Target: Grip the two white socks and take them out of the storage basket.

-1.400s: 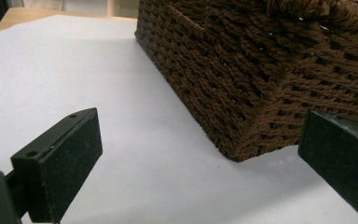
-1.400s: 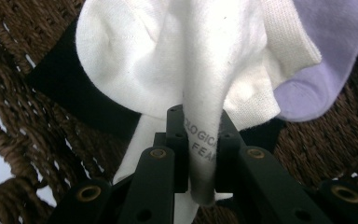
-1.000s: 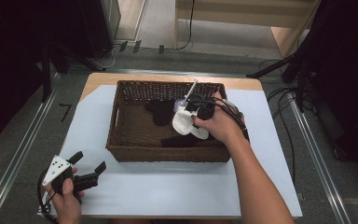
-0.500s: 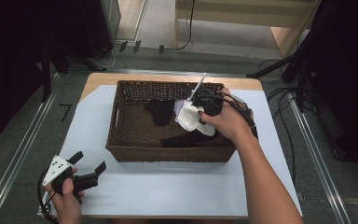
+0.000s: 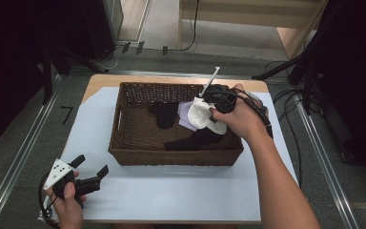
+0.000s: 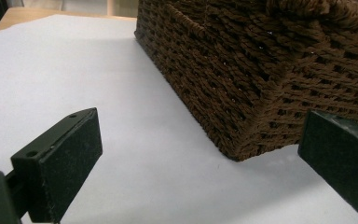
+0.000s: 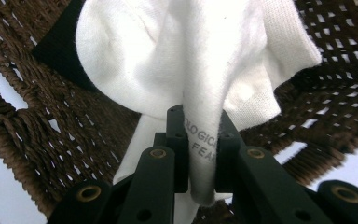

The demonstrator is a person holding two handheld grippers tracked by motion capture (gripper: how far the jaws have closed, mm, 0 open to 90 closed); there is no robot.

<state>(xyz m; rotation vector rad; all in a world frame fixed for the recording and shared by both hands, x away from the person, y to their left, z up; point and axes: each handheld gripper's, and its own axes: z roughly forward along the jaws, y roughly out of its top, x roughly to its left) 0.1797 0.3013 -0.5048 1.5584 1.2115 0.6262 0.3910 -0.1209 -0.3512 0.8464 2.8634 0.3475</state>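
A brown wicker basket (image 5: 124, 143) stands on a white sheet in the middle of the table. Above its right half my right gripper (image 5: 208, 109) is shut on a white sock (image 5: 201, 114), which hangs clear of the basket floor. In the right gripper view the white sock (image 7: 200, 70) is pinched between the jaws of my right gripper (image 7: 200, 123), printed grey lettering showing at the pinch. Black socks (image 5: 164, 113) and a pale lilac cloth (image 5: 186, 114) lie in the basket. My left gripper (image 5: 91, 172) rests open on the sheet at the front left, facing the basket's corner (image 6: 242, 140).
The white sheet (image 5: 171, 191) covers most of the wooden table, with bare room in front of the basket. Metal rails run along both sides of the table. Cables trail on the floor at the right and behind.
My right gripper has risen with the white sock and drifted slightly right, lifting it off the basket floor. The left gripper has stayed put.
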